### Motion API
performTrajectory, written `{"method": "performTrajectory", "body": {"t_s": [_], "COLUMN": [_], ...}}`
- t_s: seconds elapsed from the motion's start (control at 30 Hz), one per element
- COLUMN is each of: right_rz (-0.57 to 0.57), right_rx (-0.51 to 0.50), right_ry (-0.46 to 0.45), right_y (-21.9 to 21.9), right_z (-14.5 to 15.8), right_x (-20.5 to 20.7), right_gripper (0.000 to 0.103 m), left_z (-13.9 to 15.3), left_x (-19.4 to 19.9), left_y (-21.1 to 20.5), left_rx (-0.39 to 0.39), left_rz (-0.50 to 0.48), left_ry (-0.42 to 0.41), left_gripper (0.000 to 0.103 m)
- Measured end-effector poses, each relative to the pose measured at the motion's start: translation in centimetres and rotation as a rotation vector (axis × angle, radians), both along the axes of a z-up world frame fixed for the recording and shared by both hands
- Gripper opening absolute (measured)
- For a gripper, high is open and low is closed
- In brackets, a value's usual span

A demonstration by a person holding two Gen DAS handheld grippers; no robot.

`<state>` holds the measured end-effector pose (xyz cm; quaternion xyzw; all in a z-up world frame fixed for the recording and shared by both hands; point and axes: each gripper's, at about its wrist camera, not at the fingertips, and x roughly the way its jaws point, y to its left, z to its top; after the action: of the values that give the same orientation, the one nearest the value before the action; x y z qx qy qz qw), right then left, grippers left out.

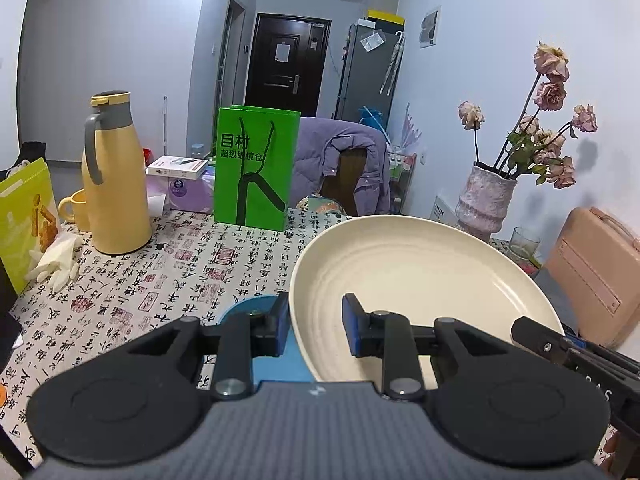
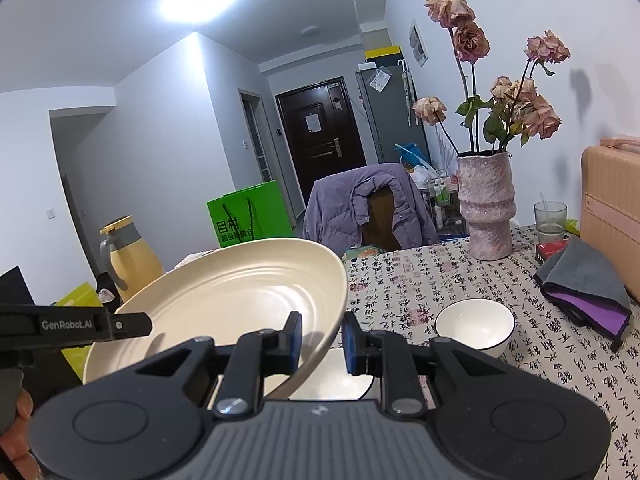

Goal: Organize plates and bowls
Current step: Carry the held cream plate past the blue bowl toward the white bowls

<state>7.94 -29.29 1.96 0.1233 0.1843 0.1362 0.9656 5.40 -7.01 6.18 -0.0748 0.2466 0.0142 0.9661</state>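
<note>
Gripping opposite rims, the left claw point(image 1: 316, 326) and right claw point(image 2: 321, 342) held the tilted cream plate point(image 1: 412, 276) between them, above a white bowl point(image 2: 474, 328) right of the right claw.

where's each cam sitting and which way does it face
Left wrist: on the left gripper, facing across the table toward the dark door; its fingers clamp the cream plate rim; the right gripper's tip shows at right.
Right wrist: on the right gripper, facing the same way; it clamps the plate's opposite rim; left gripper and a hand at left.
Shared: plate, green bag, yellow jug, vase.
</note>
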Motion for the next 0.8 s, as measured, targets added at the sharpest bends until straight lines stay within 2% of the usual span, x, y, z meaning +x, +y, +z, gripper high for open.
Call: {"method": "performTrajectory", "body": {"t_s": [0.57,0.8], "right_rz": [0.016,0.021], "right_rx": [0.016,0.013], "right_ry": [0.013,0.022], "right_y": [1.0,1.3], "right_z": [-1.1,-1.7], "right_x": [-1.9,-2.5], "right_gripper": [0.021,0.021], "left_z": [-0.7,-1.4], "left_x": [-2.8,-3.5], "left_y": [1.2,1.6], "left_rx": [-0.003,-0.014], "left_rz": [0.003,-0.009], "left_ry": [-0.041,-0.034], "left_gripper": [0.027,0.027]}}
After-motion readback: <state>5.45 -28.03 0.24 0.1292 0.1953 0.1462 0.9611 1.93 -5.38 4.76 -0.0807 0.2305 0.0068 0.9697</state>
